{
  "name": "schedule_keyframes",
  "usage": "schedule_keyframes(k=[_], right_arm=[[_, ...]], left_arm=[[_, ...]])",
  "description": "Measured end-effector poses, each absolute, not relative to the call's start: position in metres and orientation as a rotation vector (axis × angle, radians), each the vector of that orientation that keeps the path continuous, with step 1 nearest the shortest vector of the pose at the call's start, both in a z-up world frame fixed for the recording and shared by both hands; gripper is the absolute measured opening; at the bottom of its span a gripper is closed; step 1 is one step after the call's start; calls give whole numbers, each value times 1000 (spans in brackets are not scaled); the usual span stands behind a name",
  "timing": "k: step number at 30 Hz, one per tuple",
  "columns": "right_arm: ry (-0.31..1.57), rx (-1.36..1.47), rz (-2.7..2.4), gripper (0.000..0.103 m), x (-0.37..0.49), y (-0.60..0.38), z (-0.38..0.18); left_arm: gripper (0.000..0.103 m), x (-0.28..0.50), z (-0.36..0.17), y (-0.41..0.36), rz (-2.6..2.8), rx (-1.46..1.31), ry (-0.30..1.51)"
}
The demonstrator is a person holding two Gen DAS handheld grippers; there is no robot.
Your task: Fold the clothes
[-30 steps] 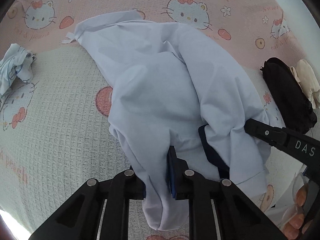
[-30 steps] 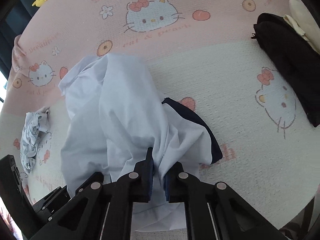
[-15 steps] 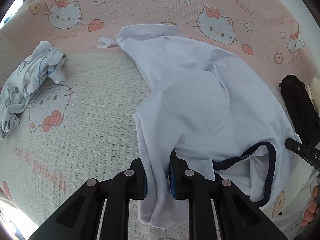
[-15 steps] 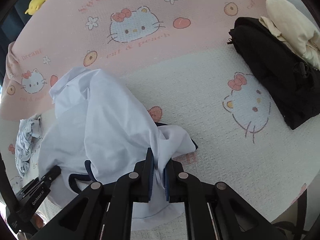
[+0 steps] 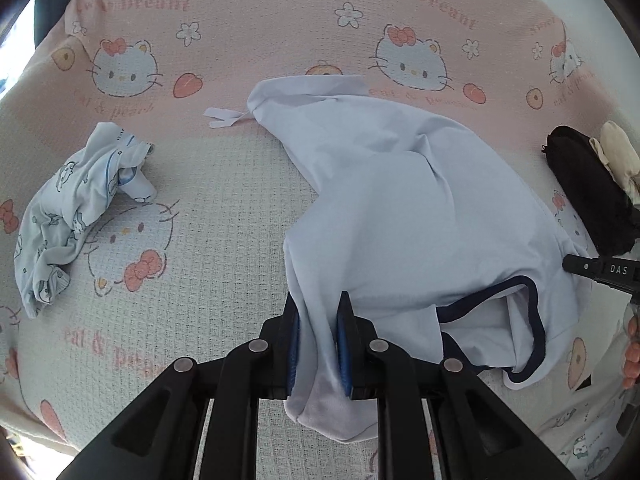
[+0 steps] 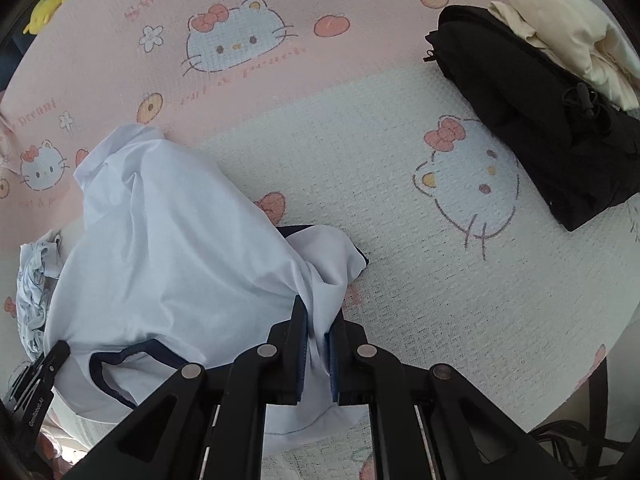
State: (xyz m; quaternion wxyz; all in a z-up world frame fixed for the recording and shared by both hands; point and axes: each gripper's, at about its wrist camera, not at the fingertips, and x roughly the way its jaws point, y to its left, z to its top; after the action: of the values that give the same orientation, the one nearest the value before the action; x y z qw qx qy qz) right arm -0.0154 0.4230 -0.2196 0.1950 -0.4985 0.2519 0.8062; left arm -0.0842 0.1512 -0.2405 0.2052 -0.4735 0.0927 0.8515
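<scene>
Surface: bed blanket [image 5: 224,208], pink and white, cat print.
Left gripper [image 5: 317,344]: jaws clamped on shirt [image 5: 400,208].
Right gripper [image 6: 318,346]: jaws clamped on shirt.

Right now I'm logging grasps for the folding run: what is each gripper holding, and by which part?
Both hold the white shirt: the left gripper pinches a bunched sleeve end, the right gripper the other bunched end, beside the navy-trimmed neckline.

Shirt [image 5: 420,216]: pale lavender-white, navy trim at neckline.
Blanket [image 5: 224,208]: pink and cream, cartoon cats, peaches, flowers, pink lettering.
Crumpled garment [image 5: 72,208]: light blue, small cartoon print.
Folded garment [image 6: 532,108]: black.
Cloth atop it [image 6: 560,24]: cream.
</scene>
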Motion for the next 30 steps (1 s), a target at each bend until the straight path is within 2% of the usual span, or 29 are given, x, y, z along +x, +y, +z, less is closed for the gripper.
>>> schedule_keyframes(k=[2, 4, 6, 8, 11, 15, 17, 19, 21, 24, 30], right_arm=[[697, -1395, 2266, 7, -13, 420, -217], [687, -1393, 2271, 17, -10, 417, -214], [677, -1391, 2277, 45, -7, 413, -211], [668, -1388, 2283, 53, -4, 410, -208], [653, -1385, 2292, 59, 0, 405, -204], [634, -1393, 2298, 60, 8, 396, -204], [658, -1413, 2302, 60, 13, 392, -207], [735, -1442, 2299, 60, 17, 391, -215], [833, -1470, 2284, 60, 21, 391, -224], [943, -1473, 2264, 60, 26, 393, -232], [1163, -1421, 2208, 60, 41, 403, -246]], left_arm=[[14, -91, -245, 149, 2344, -1368, 199], [15, -101, -254, 143, 2254, -1480, 44], [15, -107, -261, 129, 2164, -1569, -163], [16, -110, -264, 115, 2132, -1613, -323], [17, -112, -264, 107, 2118, -1648, -347], [20, -99, -259, 109, 2141, -1622, -256], [36, -95, -264, 111, 2107, -1629, -272], [45, -91, -266, 108, 2095, -1616, -332], [45, -86, -267, 106, 2088, -1604, -382], [45, -85, -266, 108, 2140, -1616, -334], [45, -75, -266, 98, 2197, -1609, -374]])
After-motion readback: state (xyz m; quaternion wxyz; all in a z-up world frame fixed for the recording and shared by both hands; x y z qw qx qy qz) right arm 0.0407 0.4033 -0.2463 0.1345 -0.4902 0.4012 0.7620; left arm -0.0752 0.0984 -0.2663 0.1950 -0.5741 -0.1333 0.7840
